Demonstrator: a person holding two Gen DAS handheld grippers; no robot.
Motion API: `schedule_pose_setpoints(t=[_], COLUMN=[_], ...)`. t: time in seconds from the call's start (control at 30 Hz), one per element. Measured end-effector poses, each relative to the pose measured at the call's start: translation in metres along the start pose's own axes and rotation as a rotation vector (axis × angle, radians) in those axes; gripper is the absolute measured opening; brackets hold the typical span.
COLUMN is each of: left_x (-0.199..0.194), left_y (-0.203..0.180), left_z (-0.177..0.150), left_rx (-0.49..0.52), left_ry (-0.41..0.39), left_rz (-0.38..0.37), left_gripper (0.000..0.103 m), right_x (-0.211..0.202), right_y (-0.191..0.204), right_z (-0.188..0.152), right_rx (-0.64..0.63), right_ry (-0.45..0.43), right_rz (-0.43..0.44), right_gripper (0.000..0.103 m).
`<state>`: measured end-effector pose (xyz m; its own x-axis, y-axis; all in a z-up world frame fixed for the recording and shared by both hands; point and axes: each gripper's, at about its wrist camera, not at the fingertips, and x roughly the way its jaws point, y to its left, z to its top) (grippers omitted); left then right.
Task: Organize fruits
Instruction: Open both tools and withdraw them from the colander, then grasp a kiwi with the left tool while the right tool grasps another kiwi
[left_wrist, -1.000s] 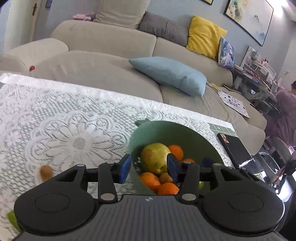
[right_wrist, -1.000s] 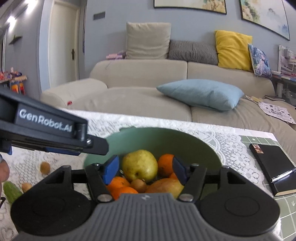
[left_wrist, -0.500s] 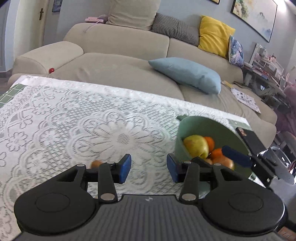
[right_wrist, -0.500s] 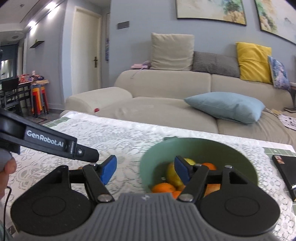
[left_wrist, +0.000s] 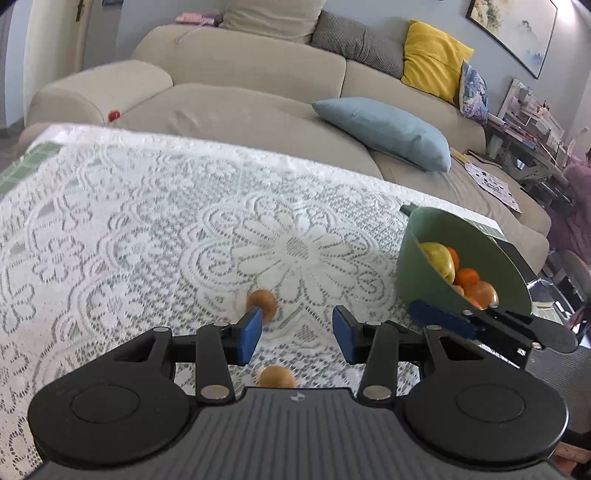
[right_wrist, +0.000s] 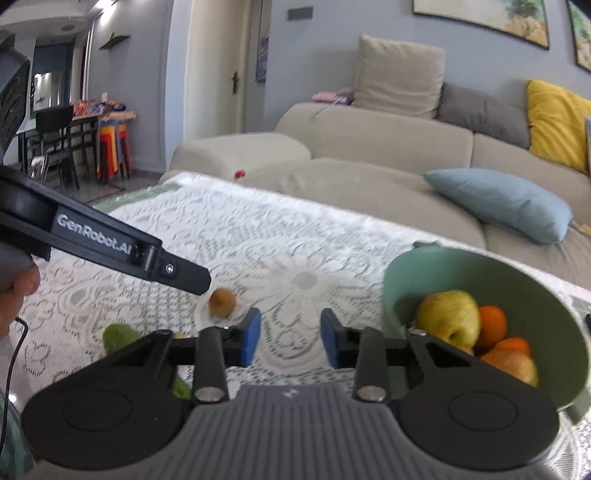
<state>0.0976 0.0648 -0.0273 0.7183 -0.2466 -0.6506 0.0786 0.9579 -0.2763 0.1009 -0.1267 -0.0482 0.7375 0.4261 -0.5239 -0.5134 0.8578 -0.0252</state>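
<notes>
Your left gripper (left_wrist: 297, 334) tilts down over the lace tablecloth (left_wrist: 129, 229), its jaws closing with nothing between them; one small brown fruit (left_wrist: 263, 302) lies just beyond its left pad. Your right gripper (right_wrist: 290, 338) hangs just left of the green bowl (right_wrist: 546, 273), jaws closing on nothing. The bowl, on the right, holds a yellow apple (right_wrist: 448, 317) and oranges (right_wrist: 491, 326).

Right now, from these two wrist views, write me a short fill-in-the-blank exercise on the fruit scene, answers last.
1. The yellow-green apple lies in the ___ bowl.
2. The table wears a white ___ cloth.
3. Two small brown fruits lie on the cloth, ___ the bowl.
4. Nothing sits between the left gripper pads; it holds ___.

Answers: green; lace; outside; nothing
</notes>
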Motion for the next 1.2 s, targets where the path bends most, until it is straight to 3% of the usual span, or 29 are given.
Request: schedule_pose_setpoints(t=[0.17, 0.3, 0.7, 0.93, 1.1, 1.2], left_x=[0.007, 0.012, 0.031, 0.04, 0.042, 0.043], left_y=[0.016, 0.016, 0.017, 0.003, -0.003, -0.002], left_z=[-0.005, -0.009, -0.005, -0.006, -0.008, -0.009], left_rx=[-0.028, -0.009, -0.029, 0.046, 0.098, 0.089], left_ry=[0.067, 0.13, 0.242, 0.266, 0.259, 0.252], left_rz=[-0.034, -0.068, -0.02, 0.014, 0.057, 0.038], left_gripper=[0.049, 0.049, 0.045, 0.043, 0.034, 0.029], right_x=[0.016, 0.021, 0.023, 0.023, 0.026, 0.027], right_y=[0.003, 0.003, 0.002, 0.001, 0.0, 0.001], right_z=[-0.002, -0.006, -0.009, -0.01, -0.009, -0.008], right_rx=[0.025, 0.017, 0.0, 0.002, -0.005, -0.014], right_ry=[0.061, 0.076, 0.083, 0.084, 0.088, 0.088], right_rz=[0.046, 0.022, 0.002, -0.006, -0.008, -0.009], right_gripper=[0.023, 0.023, 0.024, 0.024, 0.024, 0.024])
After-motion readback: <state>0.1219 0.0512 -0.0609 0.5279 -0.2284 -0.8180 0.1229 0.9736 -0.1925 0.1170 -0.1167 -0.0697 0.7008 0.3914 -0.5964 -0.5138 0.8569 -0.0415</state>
